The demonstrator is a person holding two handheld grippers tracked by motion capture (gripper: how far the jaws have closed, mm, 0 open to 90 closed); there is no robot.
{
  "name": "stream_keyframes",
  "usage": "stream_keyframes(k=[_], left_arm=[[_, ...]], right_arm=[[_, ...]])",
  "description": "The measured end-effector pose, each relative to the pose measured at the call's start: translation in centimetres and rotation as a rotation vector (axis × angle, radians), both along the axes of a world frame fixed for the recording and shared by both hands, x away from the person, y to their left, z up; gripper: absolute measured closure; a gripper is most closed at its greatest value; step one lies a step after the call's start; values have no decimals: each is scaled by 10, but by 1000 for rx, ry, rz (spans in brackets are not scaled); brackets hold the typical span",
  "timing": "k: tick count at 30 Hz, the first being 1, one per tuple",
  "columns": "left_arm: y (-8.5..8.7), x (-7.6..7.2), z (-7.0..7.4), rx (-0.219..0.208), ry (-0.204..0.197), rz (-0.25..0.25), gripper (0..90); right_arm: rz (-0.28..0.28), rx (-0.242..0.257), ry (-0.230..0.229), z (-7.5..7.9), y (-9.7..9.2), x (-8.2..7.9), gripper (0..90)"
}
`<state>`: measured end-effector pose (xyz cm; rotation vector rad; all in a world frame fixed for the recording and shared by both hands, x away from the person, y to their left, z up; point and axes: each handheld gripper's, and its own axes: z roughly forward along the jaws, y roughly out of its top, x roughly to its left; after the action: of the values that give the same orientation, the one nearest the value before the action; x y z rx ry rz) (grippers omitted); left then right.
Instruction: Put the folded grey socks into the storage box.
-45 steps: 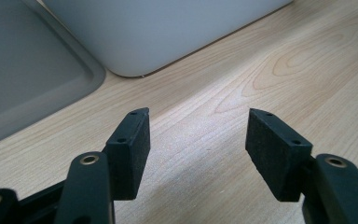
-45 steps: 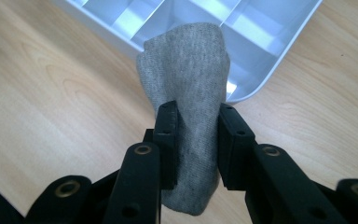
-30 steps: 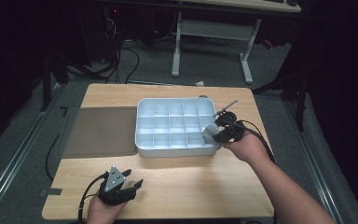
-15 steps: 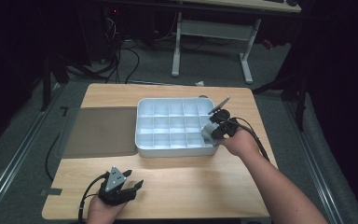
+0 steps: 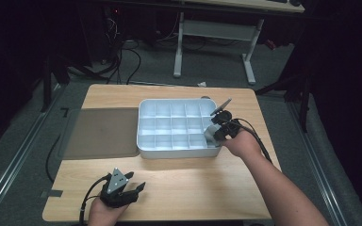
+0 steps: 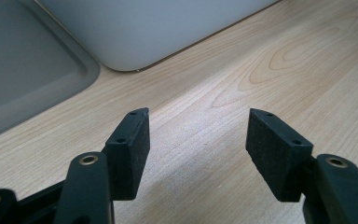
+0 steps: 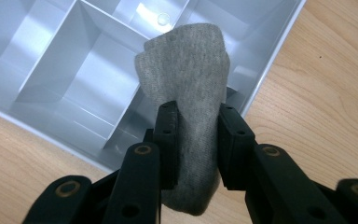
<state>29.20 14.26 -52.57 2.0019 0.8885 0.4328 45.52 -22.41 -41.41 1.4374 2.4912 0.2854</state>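
Note:
A white tray with many compartments (image 5: 143,127) stands on the wooden table, its wall (image 7: 265,70) also close in the right gripper view. My right gripper (image 5: 215,134) (image 7: 197,135) is shut on a folded grey sock (image 7: 191,79) (image 5: 210,133) and holds it over the tray's near right corner. At the table's front left edge, my left gripper (image 5: 131,188) (image 6: 198,140) rests open above bare wood, nothing between its pads.
A dark grey lid (image 5: 102,133) (image 6: 23,70) lies flat to the left of the tray. The tray's rounded corner (image 6: 130,42) sits just beyond my left gripper. Desk legs and cables stand on the floor behind the table.
My right gripper has moved slightly toward the tray and down with the grey sock. The left gripper has not moved.

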Motion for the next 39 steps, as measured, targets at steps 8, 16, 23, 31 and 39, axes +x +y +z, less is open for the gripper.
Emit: stream_keyframes(k=[8,16,23,31,39], left_arm=[[0,0,0,3,6,1,403],[0,1,0,4,10,0,402],[-1,1,-1,7,11,0,402],[-1,1,-2,8,12,-2,401],[-1,1,-2,10,16,-2,402]], right_arm=[[19,-42,27,-14,7,3,737],[23,-59,53,-29,11,7,740],[31,-61,88,-38,12,11,740],[40,-51,117,-44,11,15,732],[58,-35,139,-50,10,14,695]])
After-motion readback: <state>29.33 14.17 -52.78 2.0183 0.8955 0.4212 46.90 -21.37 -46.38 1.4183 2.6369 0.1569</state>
